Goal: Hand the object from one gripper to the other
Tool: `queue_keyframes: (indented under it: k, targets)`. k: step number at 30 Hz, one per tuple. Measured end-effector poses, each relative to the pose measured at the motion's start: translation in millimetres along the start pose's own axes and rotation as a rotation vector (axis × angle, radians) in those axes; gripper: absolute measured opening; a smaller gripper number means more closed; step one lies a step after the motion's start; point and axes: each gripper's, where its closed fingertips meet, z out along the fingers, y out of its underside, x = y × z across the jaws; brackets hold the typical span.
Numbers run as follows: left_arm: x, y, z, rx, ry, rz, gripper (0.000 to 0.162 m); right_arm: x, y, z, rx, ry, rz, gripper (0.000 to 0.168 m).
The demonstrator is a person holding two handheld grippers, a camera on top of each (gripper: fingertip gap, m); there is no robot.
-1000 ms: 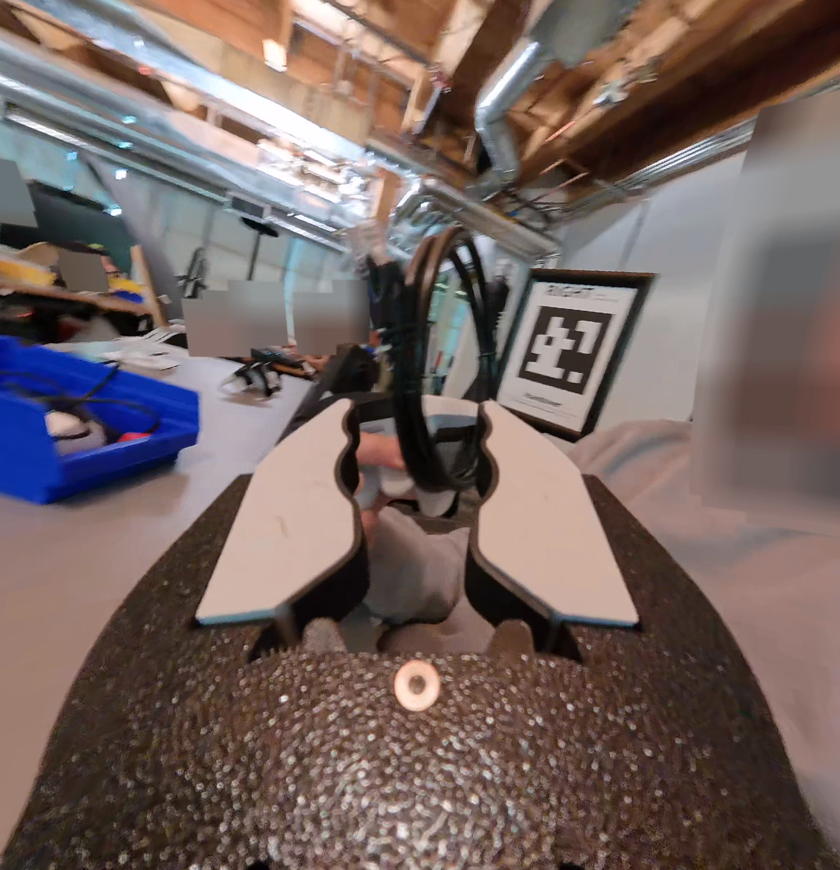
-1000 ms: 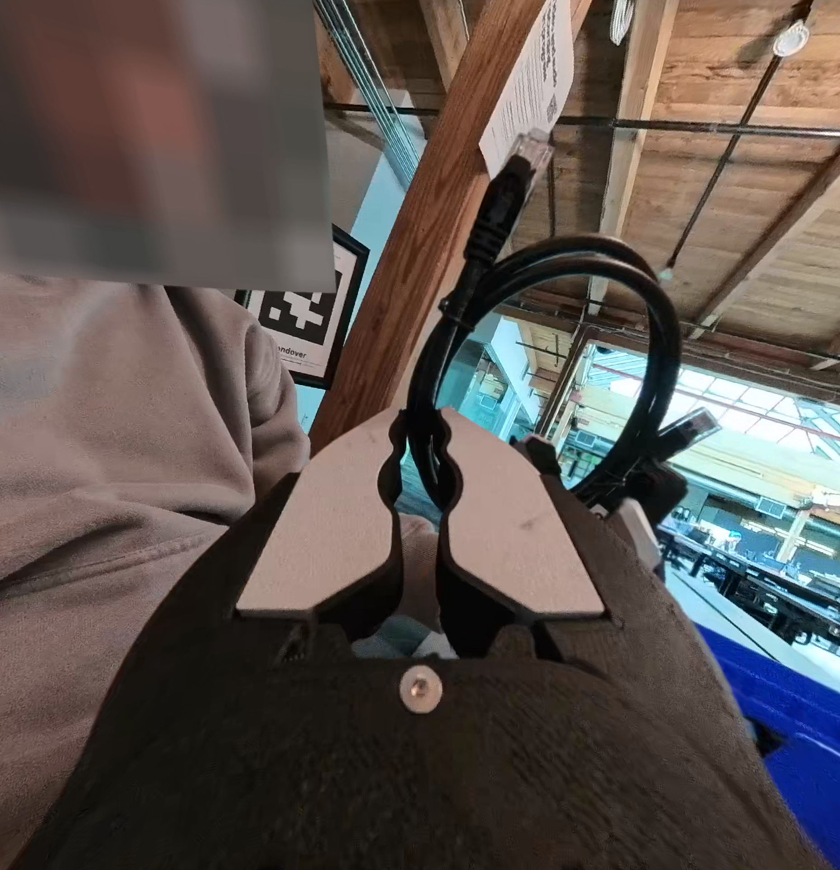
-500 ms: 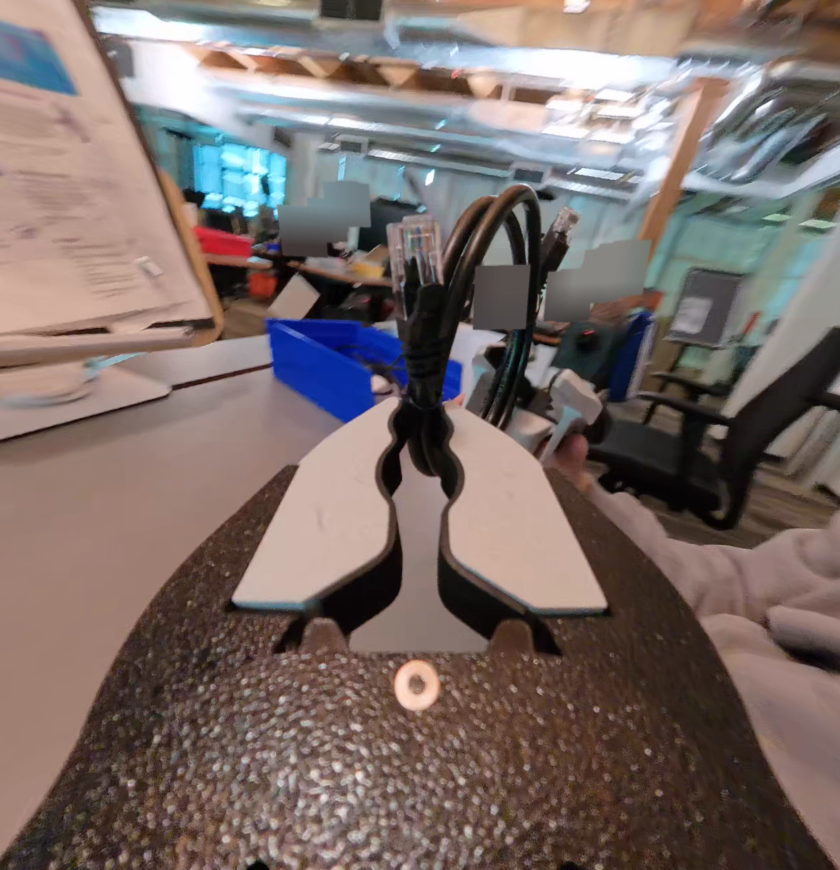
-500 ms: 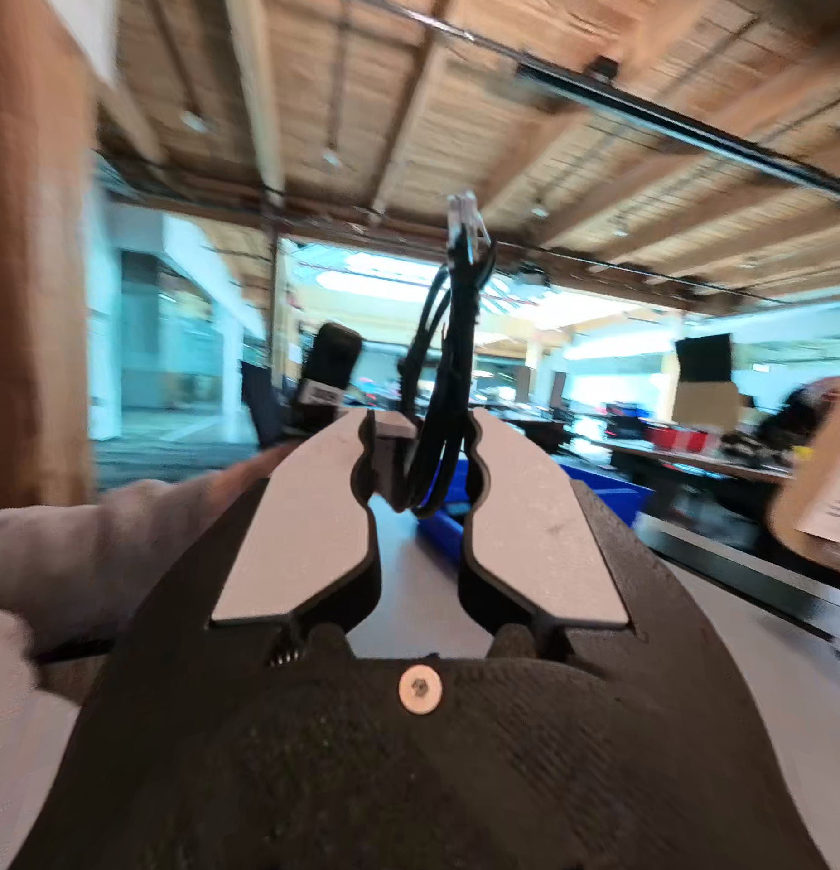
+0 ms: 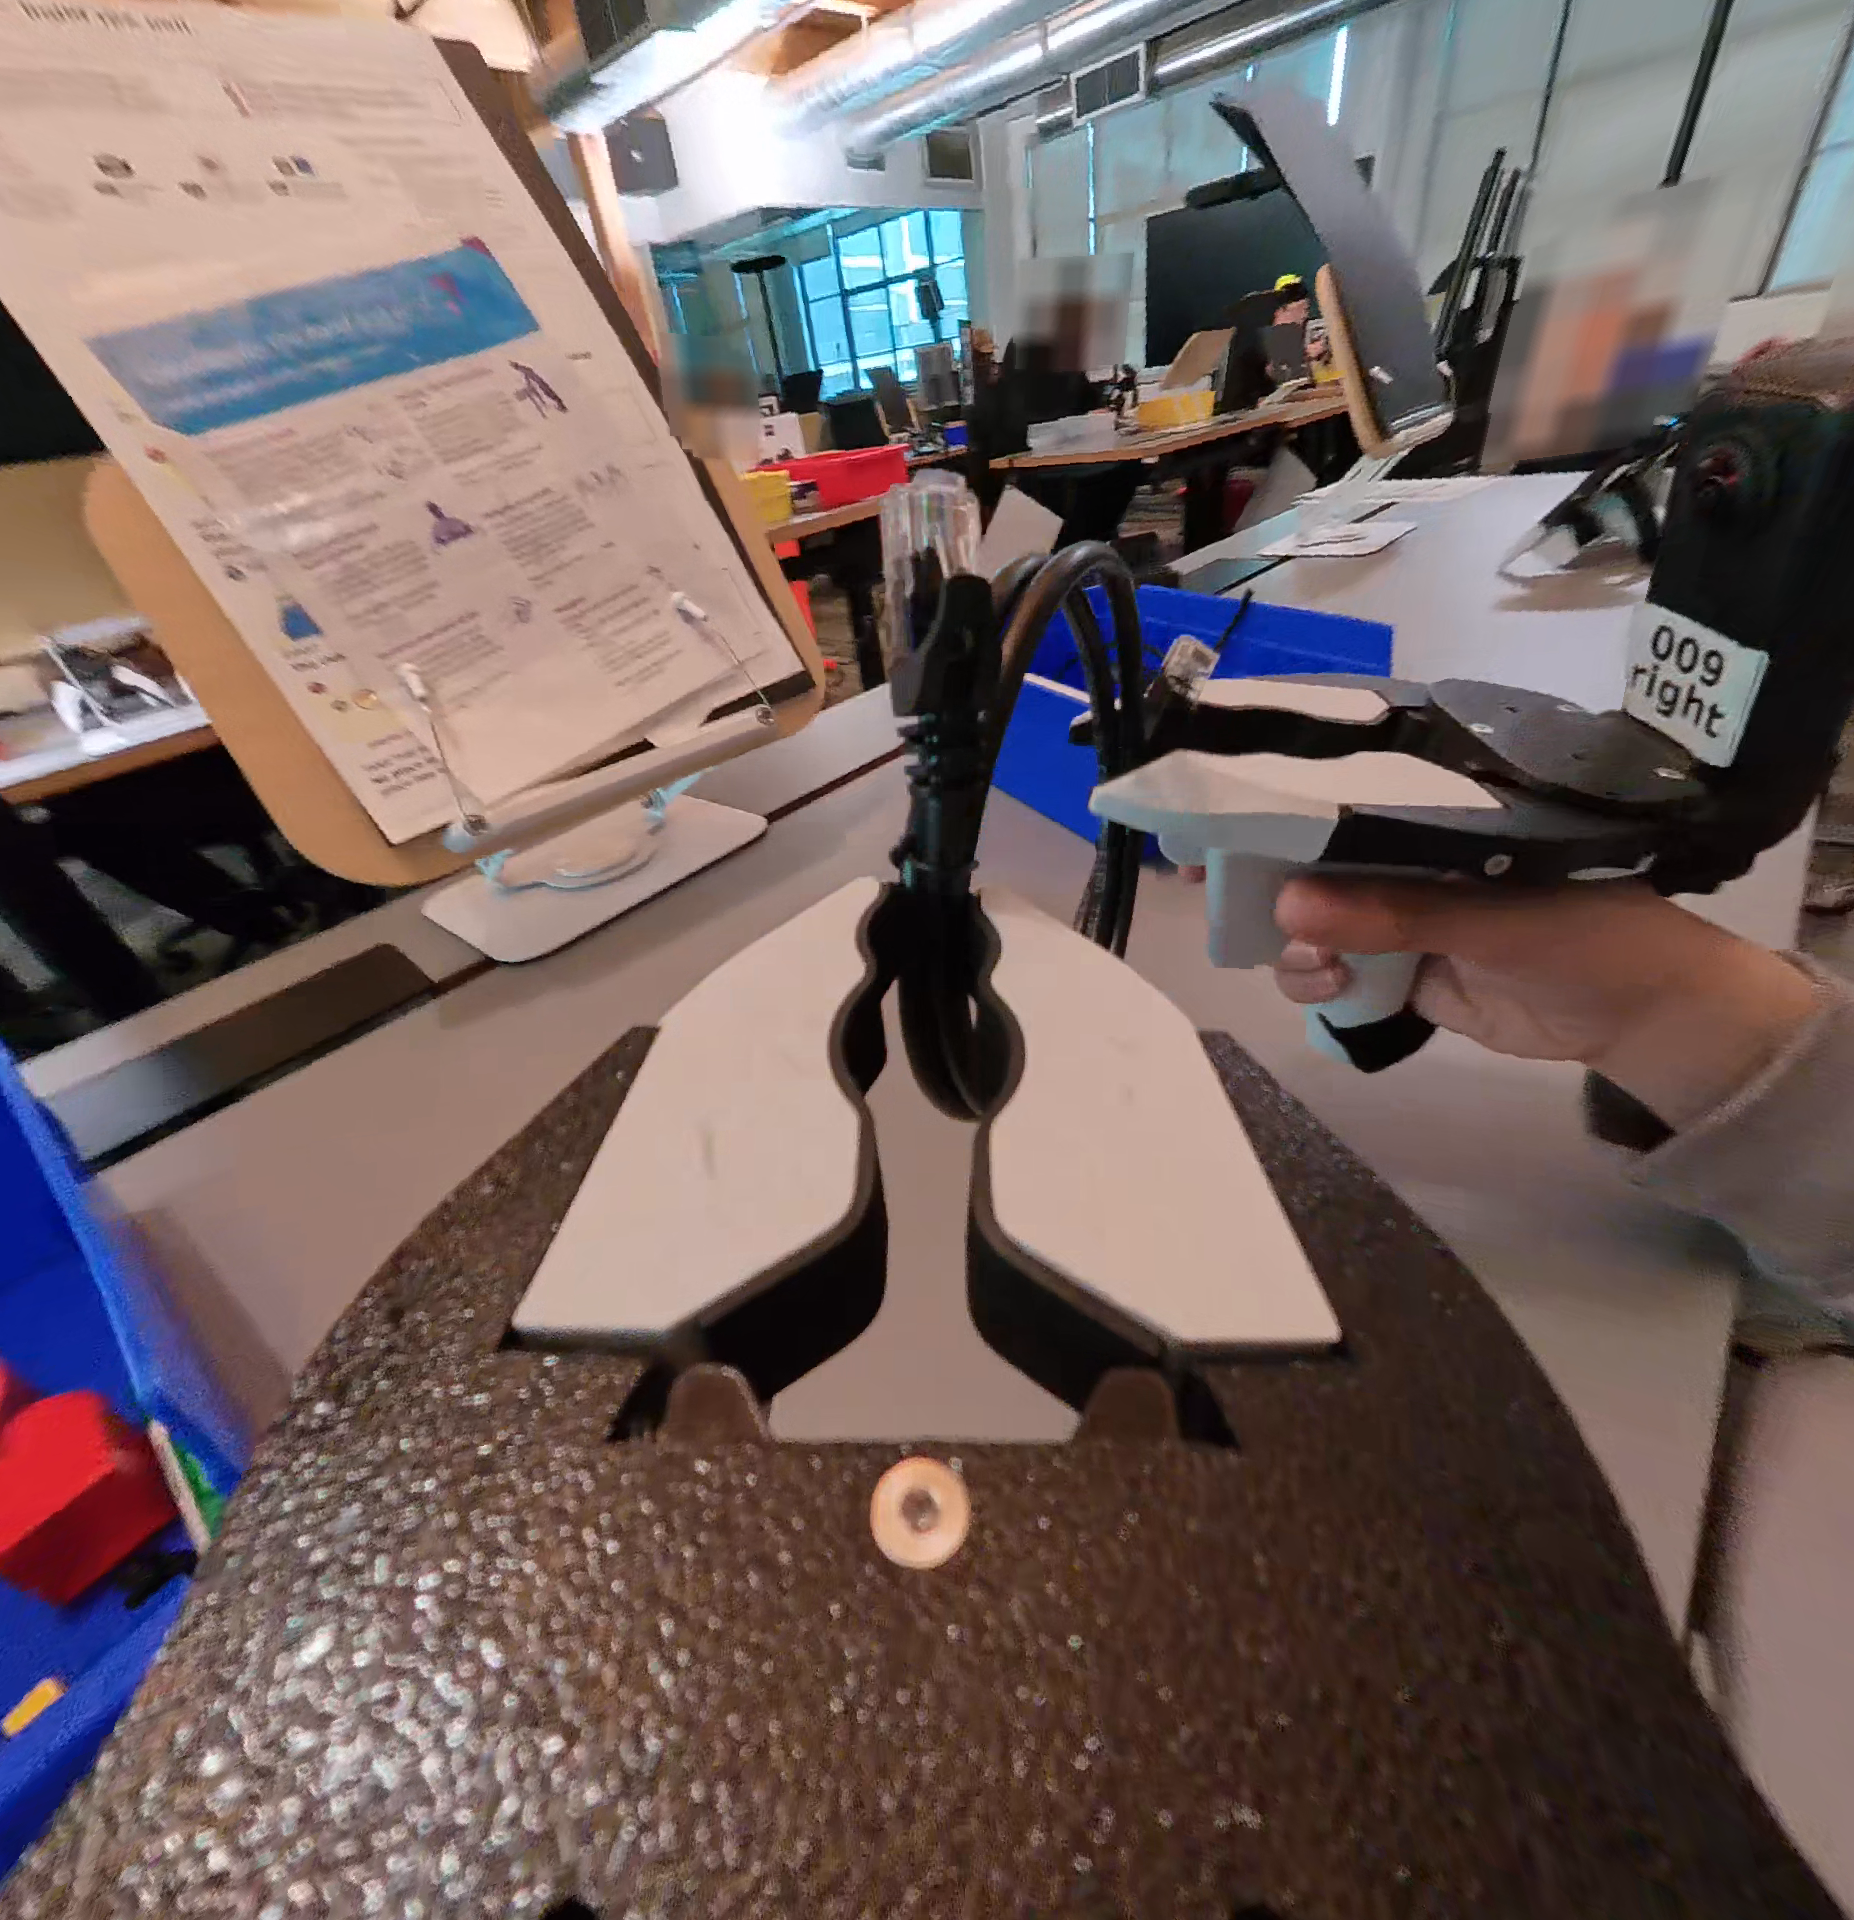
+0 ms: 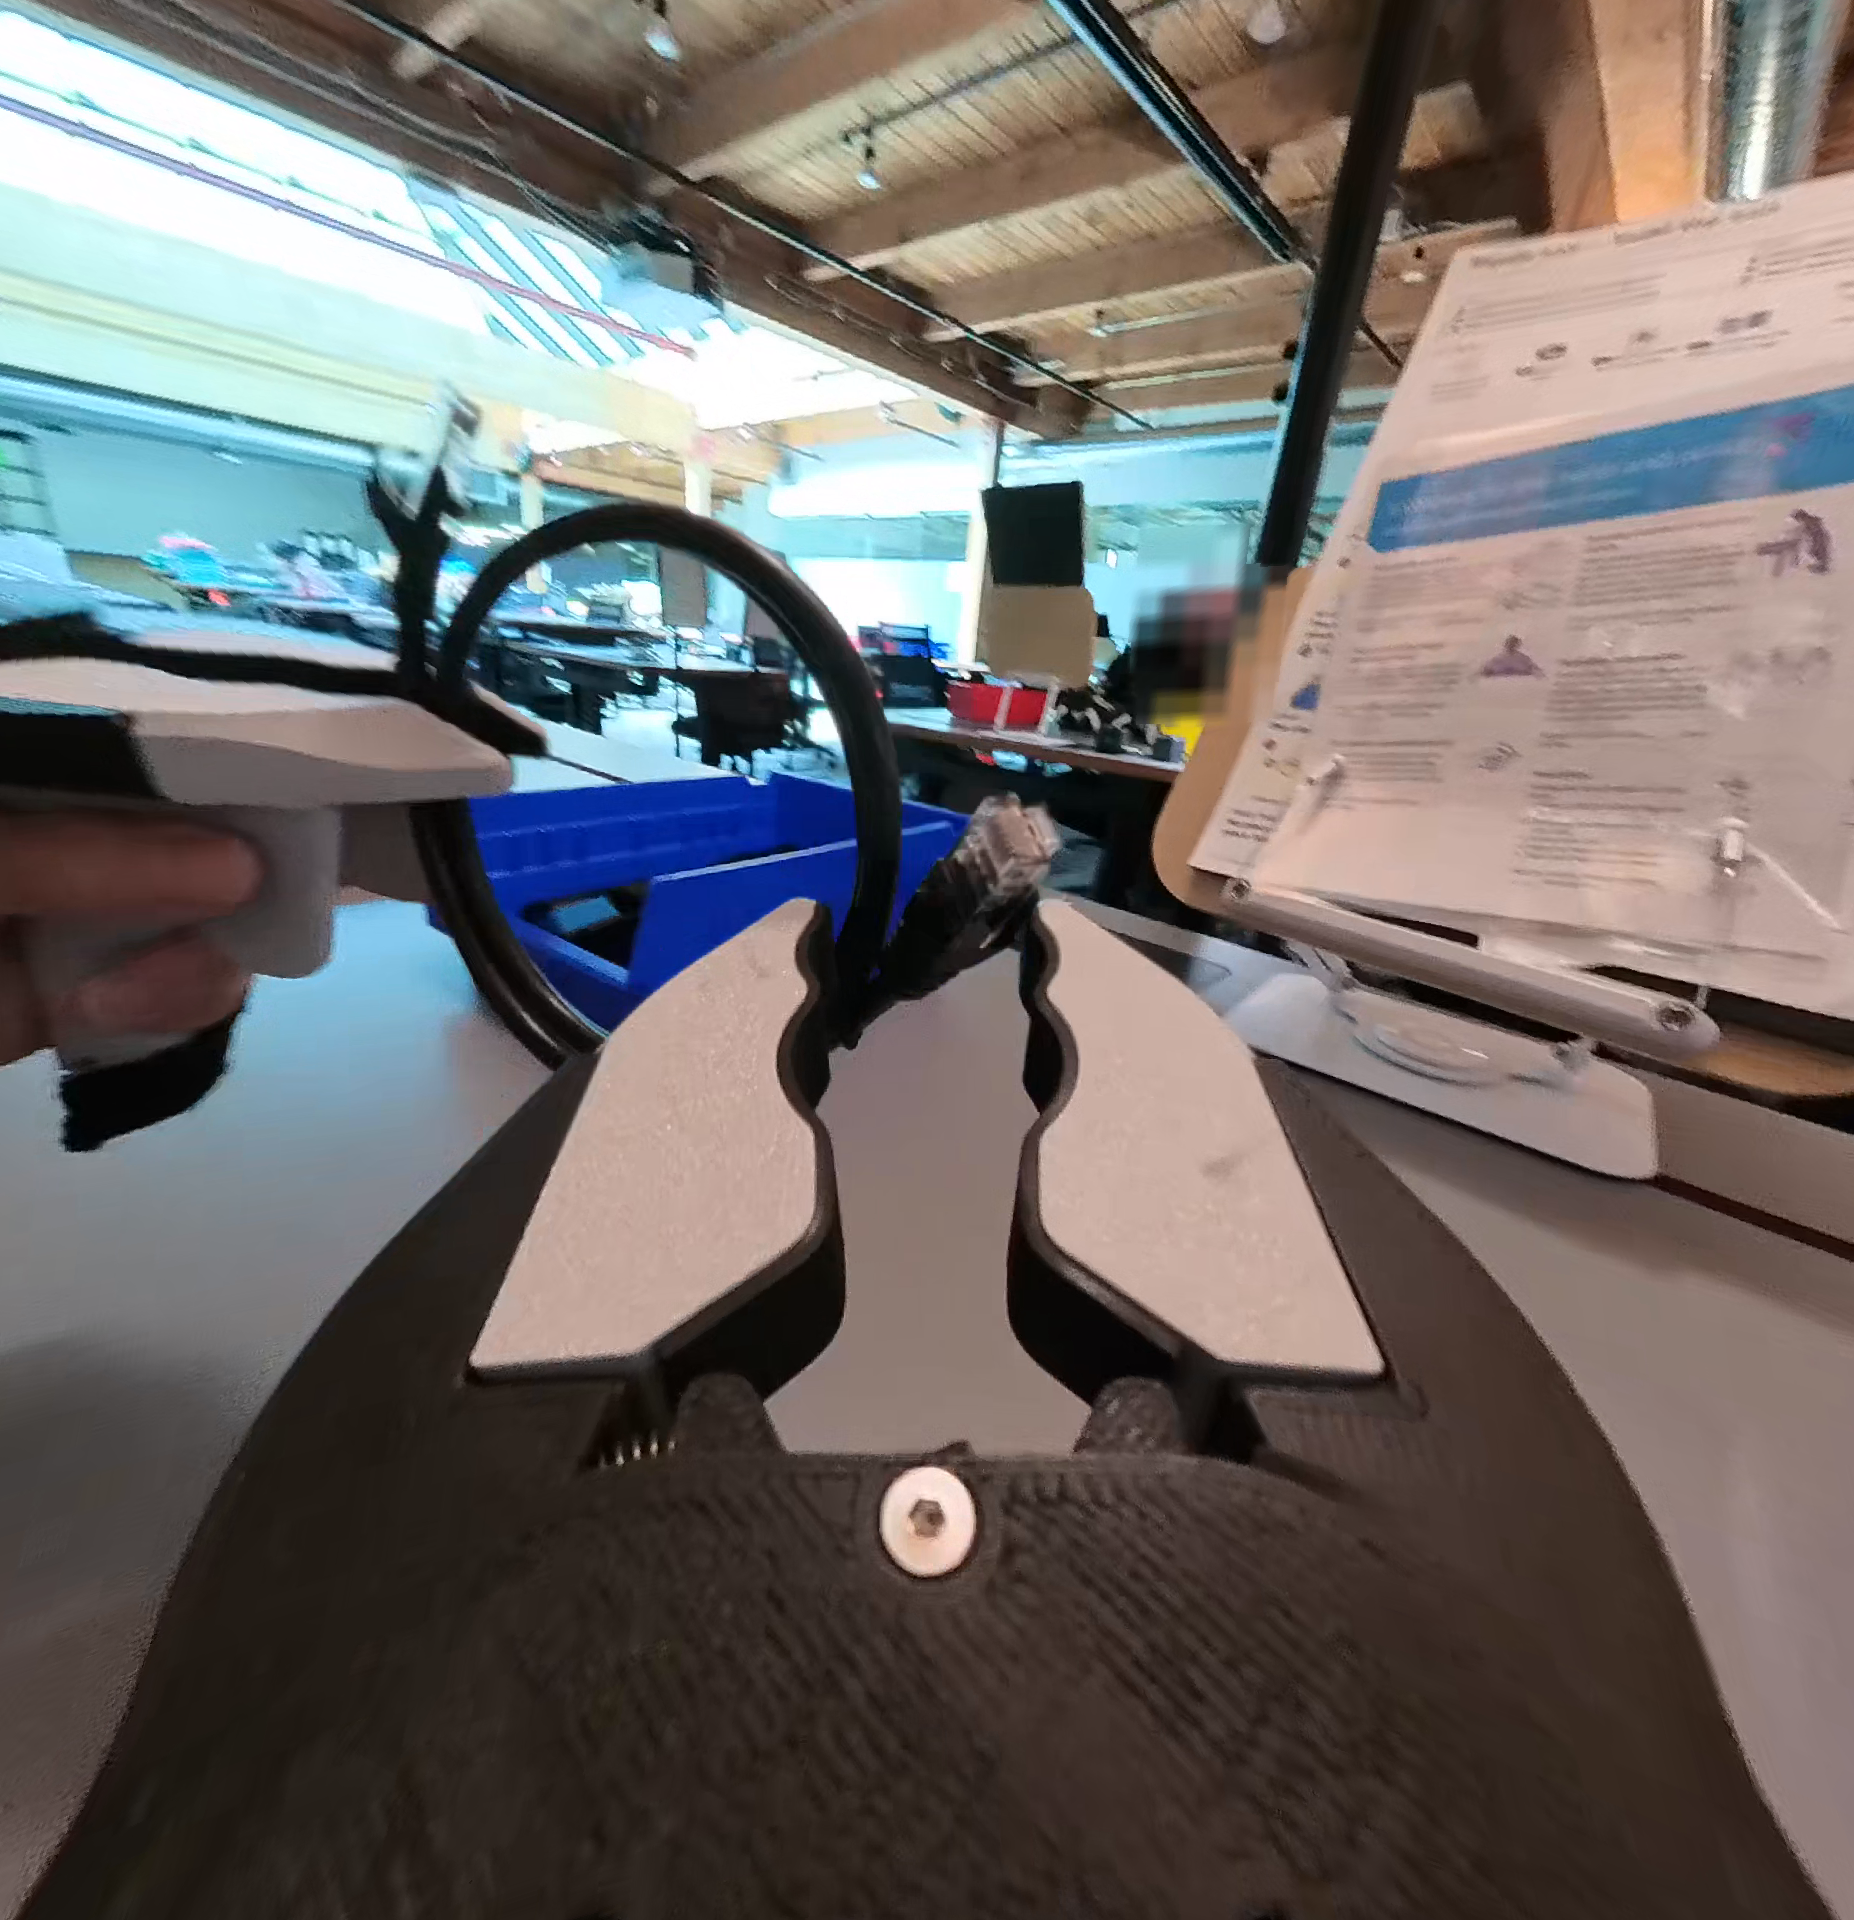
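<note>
A coiled black network cable (image 5: 938,831) with clear plugs stands upright between the fingers of my left gripper (image 5: 933,904), which is shut on its bound part. My right gripper (image 5: 1094,764) shows at the right in the left wrist view, held by a hand, with its fingers on either side of the cable's loop. In the right wrist view my right gripper (image 6: 928,935) is open; the loop (image 6: 694,530) and one plug (image 6: 1006,842) sit loosely between its fingers. The left gripper (image 6: 487,743) comes in there from the left, holding the cable.
A grey table (image 5: 383,1122) lies under both grippers. A blue bin (image 5: 1266,634) stands behind the cable, also seen in the right wrist view (image 6: 694,831). A document stand with printed pages (image 5: 383,468) is at the back left. Another blue bin with red items (image 5: 29,1351) is at the near left.
One second ago the right gripper was shut on the cable and the left was open around it. The left closed on it, the right opened, and both views swung toward the table.
</note>
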Motion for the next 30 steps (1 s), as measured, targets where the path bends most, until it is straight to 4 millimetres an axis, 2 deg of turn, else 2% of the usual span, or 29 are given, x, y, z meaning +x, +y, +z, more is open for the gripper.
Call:
queue_keyframes:
  k: [7,11,15,19,21,23,26,28,30]
  targets:
    - [16,-8,7,0.034,-0.096,0.196,0.011,12,8,0,-0.051,0.065,0.095,0.033]
    - [39,-7,9,0.025,0.034,0.300,0.012,17,-3,-3,0.015,0.011,0.185,0.027]
    - [56,-14,4,0.087,0.169,0.270,0.014,14,-8,-4,0.058,-0.060,0.281,0.025]
    - [75,-18,-10,0.117,0.360,0.232,0.045,5,-17,-4,0.134,-0.200,0.493,0.025]
    - [83,-22,-22,0.116,0.473,0.156,0.054,3,-24,-8,0.181,-0.264,0.539,0.025]
    - [84,-31,-34,0.135,0.571,0.015,0.065,-3,-34,-14,0.235,-0.340,0.512,0.025]
    - [66,-44,-40,0.178,0.588,-0.222,0.061,-22,-45,-23,0.284,-0.445,0.394,0.026]
    - [56,-36,-32,0.105,0.571,-0.377,0.057,-39,-51,-29,0.318,-0.526,0.313,0.026]
    - [60,-12,-24,-0.042,0.596,-0.446,0.059,-56,-55,-35,0.346,-0.603,0.273,0.026]
